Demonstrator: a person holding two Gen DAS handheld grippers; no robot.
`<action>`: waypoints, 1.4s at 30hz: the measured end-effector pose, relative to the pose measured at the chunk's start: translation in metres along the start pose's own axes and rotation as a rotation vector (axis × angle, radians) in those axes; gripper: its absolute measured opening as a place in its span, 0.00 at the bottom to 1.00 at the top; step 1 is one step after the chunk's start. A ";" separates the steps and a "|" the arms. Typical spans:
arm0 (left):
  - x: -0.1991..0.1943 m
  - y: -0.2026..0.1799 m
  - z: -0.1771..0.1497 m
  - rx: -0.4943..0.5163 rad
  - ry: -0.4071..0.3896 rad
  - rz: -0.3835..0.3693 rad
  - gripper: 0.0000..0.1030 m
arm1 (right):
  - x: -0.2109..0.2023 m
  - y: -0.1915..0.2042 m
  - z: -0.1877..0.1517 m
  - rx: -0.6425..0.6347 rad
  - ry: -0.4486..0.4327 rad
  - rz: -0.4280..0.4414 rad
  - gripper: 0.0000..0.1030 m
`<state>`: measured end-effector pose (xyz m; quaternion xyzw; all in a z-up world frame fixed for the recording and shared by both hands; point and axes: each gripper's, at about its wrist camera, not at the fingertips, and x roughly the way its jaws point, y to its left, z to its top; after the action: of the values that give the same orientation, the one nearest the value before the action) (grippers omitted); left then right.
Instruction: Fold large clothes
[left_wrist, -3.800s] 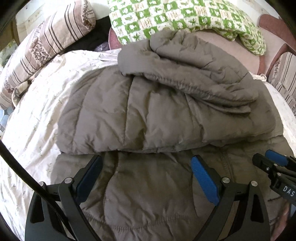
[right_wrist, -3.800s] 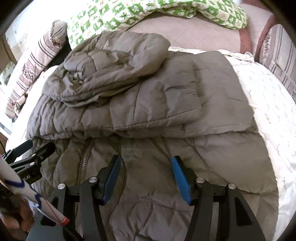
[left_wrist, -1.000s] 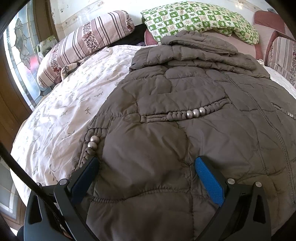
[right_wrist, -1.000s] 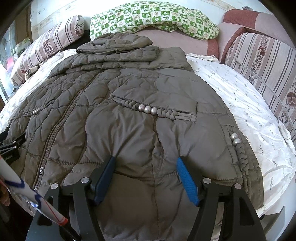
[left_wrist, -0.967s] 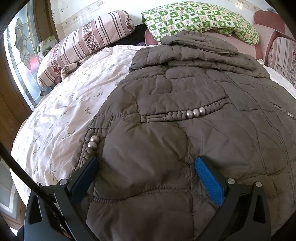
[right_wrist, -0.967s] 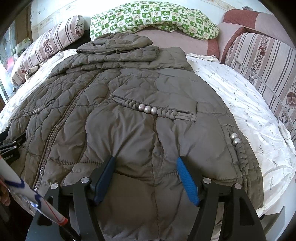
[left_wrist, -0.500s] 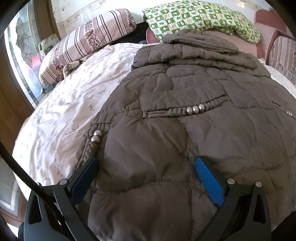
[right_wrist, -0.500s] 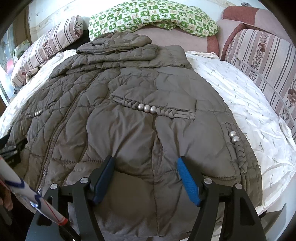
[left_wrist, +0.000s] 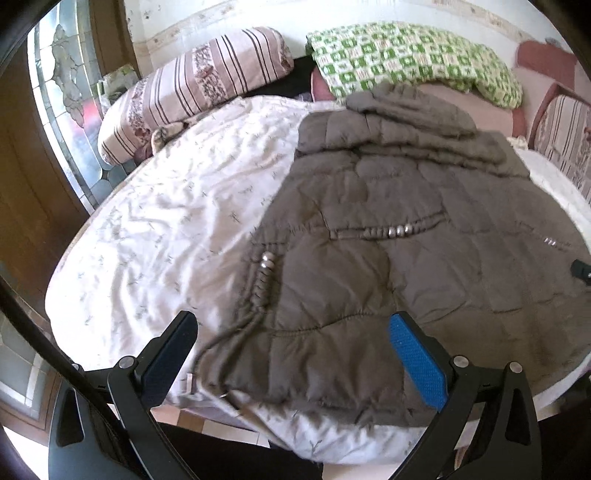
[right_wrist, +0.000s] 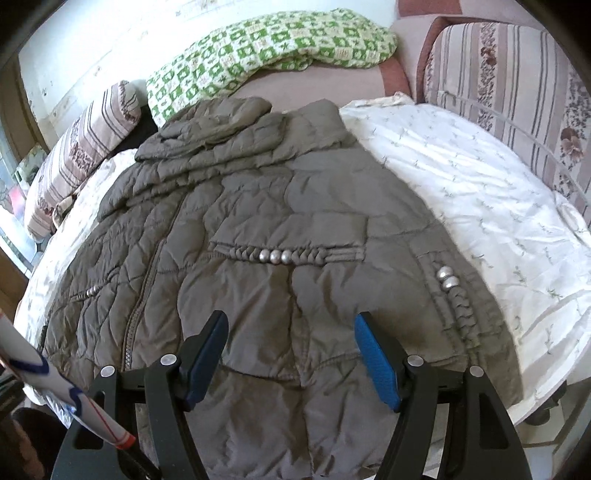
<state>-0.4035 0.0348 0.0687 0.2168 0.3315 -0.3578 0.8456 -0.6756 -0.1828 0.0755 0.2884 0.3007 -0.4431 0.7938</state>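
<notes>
One bed (left_wrist: 155, 229) fills my view, covered with a white floral sheet (right_wrist: 480, 206); a wooden door with leaded glass (left_wrist: 66, 110) stands to its left; a striped sofa back (right_wrist: 509, 85) borders its right; the grey quilted coat (right_wrist: 280, 206) lies zipped and flat on the sheet, hood folded at the far end; a green checked blanket (left_wrist: 406, 55) and striped pillow (left_wrist: 192, 85) sit beyond it; my left gripper (left_wrist: 291, 354) and right gripper (right_wrist: 290, 354) both hang spread, holding nothing, over the near hem.

Backed both off the coat (left_wrist: 406, 258) since the last shot. Left gripper (left_wrist: 295, 354) swung out over the hem corner, half over bare sheet (left_wrist: 166, 229) now (was fully over the quilting). Right gripper (right_wrist: 291, 354) lifted higher, hem edge in view below it.
</notes>
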 end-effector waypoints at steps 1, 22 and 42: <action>-0.007 0.001 0.002 -0.002 -0.009 -0.004 1.00 | -0.003 -0.002 0.001 0.009 -0.010 -0.001 0.73; -0.074 0.023 0.027 -0.044 -0.082 -0.036 1.00 | -0.025 -0.073 0.005 0.268 -0.008 0.006 0.73; -0.008 0.028 0.027 -0.128 0.024 -0.111 1.00 | -0.031 -0.077 0.000 0.168 -0.043 -0.035 0.73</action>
<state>-0.3760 0.0401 0.0961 0.1481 0.3750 -0.3795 0.8327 -0.7563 -0.2001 0.0838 0.3389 0.2502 -0.4865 0.7654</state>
